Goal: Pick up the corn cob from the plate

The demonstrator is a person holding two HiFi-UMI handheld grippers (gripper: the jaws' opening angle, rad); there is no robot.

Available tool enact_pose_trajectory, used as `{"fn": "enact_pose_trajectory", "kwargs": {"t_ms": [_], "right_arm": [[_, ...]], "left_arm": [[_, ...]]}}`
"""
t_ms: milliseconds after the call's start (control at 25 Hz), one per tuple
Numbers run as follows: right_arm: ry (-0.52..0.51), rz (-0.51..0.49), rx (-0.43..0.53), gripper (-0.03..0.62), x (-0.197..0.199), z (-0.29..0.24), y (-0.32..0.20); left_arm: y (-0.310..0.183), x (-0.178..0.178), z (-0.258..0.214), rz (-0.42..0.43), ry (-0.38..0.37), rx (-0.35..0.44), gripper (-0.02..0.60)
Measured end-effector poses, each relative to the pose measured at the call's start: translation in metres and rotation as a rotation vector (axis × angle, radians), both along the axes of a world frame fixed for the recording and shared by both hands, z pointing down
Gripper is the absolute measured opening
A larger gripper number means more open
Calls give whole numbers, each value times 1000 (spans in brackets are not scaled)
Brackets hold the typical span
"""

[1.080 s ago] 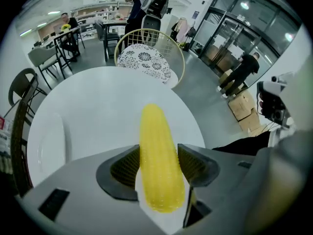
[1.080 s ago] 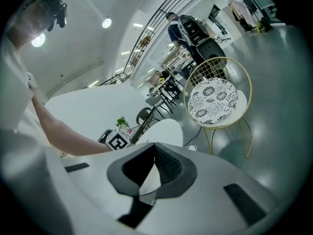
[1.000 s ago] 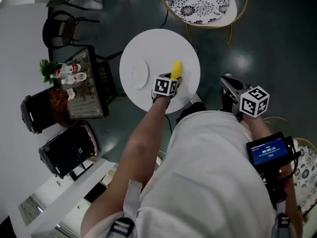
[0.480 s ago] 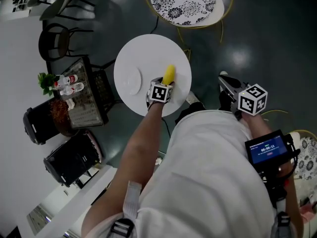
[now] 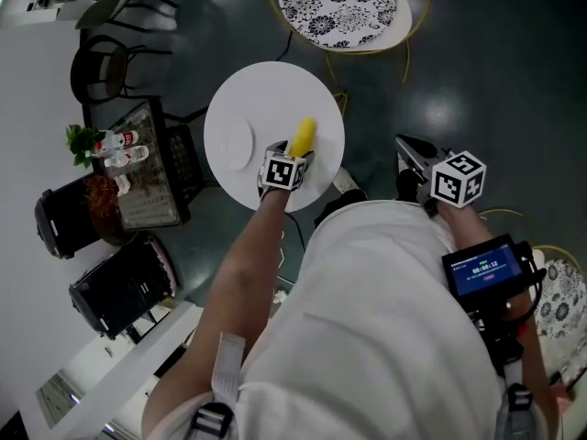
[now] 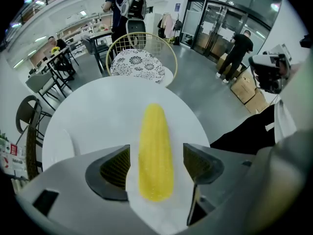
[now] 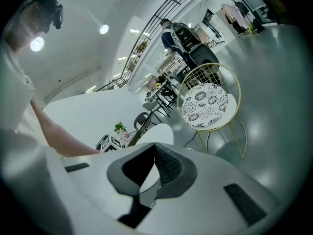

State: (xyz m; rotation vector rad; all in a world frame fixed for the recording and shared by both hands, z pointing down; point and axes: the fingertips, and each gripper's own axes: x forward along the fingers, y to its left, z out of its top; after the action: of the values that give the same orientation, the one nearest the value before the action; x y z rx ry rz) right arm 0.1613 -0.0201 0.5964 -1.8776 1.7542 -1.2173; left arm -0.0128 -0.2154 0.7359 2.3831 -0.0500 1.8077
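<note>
Left gripper [image 6: 159, 164] straddles corn cob [image 6: 154, 141] lying on round white table [image 6: 98, 111] — jaws just opening, pads clear of cob. Right gripper [image 7: 151, 173] off to side — jaws together, empty.

The corn [image 5: 303, 137] on the table [image 5: 275, 90] is plain yellow. The table is flat white, and the plate [image 5: 237, 145] on it is the same white (only rim shading sets it apart). Beyond the table, the chair [image 5: 341, 3] has a white seat with a black flower pattern and a gold wire frame. The floor [image 5: 495, 53] round the table is dark, glossy blue-green. Left of the table, the plant [image 5: 81, 139] is green and the bin [image 5: 64, 214] black. On the table's near side, the shirt [image 5: 385, 319] is white and the screen [image 5: 483, 268] glows blue.
</note>
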Motion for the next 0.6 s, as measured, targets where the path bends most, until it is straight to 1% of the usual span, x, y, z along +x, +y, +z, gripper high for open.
{"fn": "enact_pose_trajectory", "kwargs": {"t_ms": [200,400,600], "right_arm": [[9,-45,30,8,-8,-4,-17],[20,-89,39,8,-16,-4,-19],[25,-136,51,8,-22,-4,-21]], "left_arm": [[-14,-10,-21,-26,39,56,321],[-9,-21,-31,-78,95,77,318],[-7,-35,-34,-118,106,101,318]]}}
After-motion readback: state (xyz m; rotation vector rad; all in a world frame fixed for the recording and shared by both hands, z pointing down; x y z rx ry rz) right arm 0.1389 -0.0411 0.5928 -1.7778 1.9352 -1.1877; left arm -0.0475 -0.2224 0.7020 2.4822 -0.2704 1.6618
